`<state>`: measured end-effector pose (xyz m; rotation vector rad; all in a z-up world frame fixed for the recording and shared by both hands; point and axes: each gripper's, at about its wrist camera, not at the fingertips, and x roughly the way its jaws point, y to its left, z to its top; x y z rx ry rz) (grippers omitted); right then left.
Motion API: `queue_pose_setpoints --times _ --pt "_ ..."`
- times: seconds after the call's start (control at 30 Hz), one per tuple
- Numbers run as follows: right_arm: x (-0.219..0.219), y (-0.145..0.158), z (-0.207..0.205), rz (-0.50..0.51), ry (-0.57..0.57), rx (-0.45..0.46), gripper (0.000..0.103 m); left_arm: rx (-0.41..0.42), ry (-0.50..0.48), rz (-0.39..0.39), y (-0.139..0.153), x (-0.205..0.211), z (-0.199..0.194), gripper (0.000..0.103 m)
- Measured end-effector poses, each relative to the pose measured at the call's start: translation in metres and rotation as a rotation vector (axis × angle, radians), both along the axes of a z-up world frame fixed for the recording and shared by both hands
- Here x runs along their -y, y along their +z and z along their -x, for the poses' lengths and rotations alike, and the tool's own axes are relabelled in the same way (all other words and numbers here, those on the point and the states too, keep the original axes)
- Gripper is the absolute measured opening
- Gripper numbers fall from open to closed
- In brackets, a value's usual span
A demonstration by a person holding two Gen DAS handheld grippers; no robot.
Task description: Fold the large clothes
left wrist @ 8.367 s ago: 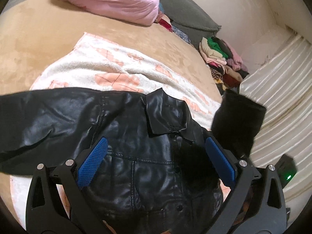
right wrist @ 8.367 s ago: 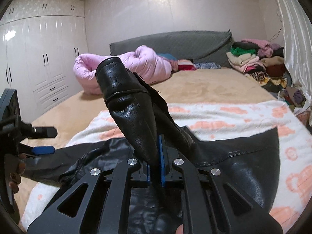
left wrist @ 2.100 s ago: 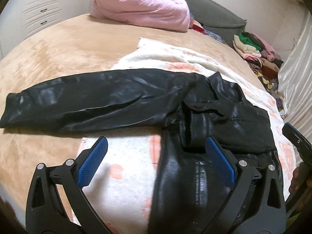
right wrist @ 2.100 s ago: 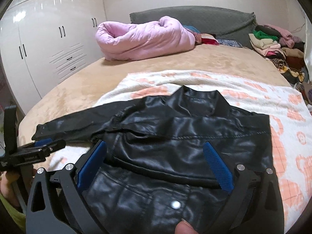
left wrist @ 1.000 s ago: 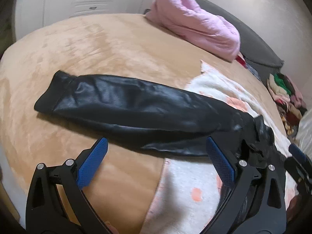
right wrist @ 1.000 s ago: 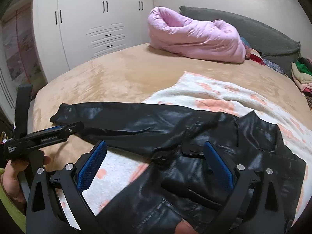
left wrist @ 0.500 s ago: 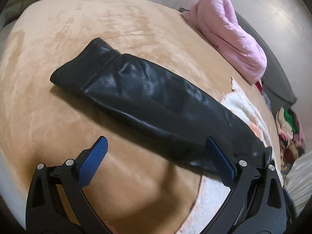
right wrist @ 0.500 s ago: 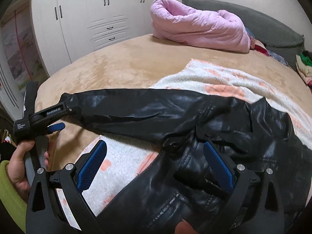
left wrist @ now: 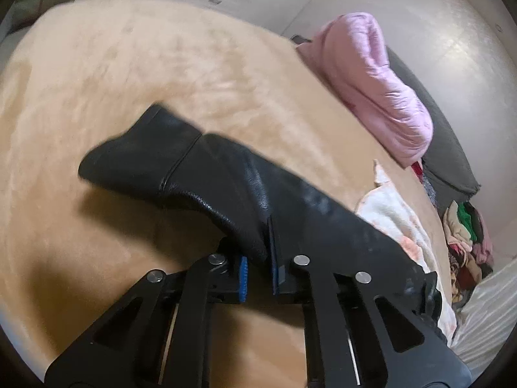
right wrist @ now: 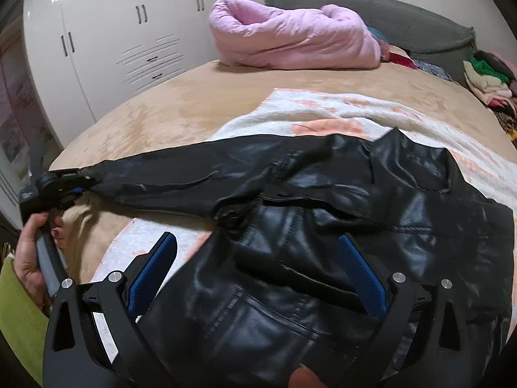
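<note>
The left gripper (left wrist: 258,270) is clamped on the sleeve (left wrist: 200,174) of the black leather jacket (right wrist: 355,226), near the cuff — its jaws have just been closing, and a fold of leather sits pinched between the blue pads (left wrist: 243,278). The right gripper (right wrist: 258,278) hovers wide apart over the jacket's body, holding nothing. The jacket lies on a white and peach blanket (right wrist: 323,110) across the tan bed (left wrist: 129,80), its sleeve stretched out sideways — a pink quilt (right wrist: 290,38) lies beyond.
</note>
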<state>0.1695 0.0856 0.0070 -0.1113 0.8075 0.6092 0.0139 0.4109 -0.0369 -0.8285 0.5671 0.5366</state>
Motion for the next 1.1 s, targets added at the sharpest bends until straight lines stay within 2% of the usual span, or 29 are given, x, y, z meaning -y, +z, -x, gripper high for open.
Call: queue_pose_setpoints --times 0.33,0.63,0.9,1.1 --pt "0.059 0.002 0.001 -0.063 -0.119 -0.026 0.099 0.102 -0.095 -0.152 0.077 0.032 -0.012 0.000" --pt "0.124 0.013 -0.001 -0.131 -0.238 -0.019 0.099 0.181 -0.216 -0.287 0.144 0.092 -0.044 0.000" --pt "0.176 0.020 0.003 -0.184 -0.325 -0.008 0.099 0.219 -0.358 -0.372 0.176 0.163 -0.077 0.000" --pt "0.210 0.020 0.007 -0.225 -0.381 -0.014 0.099 0.223 -0.459 -0.420 0.185 0.215 -0.098 0.000"
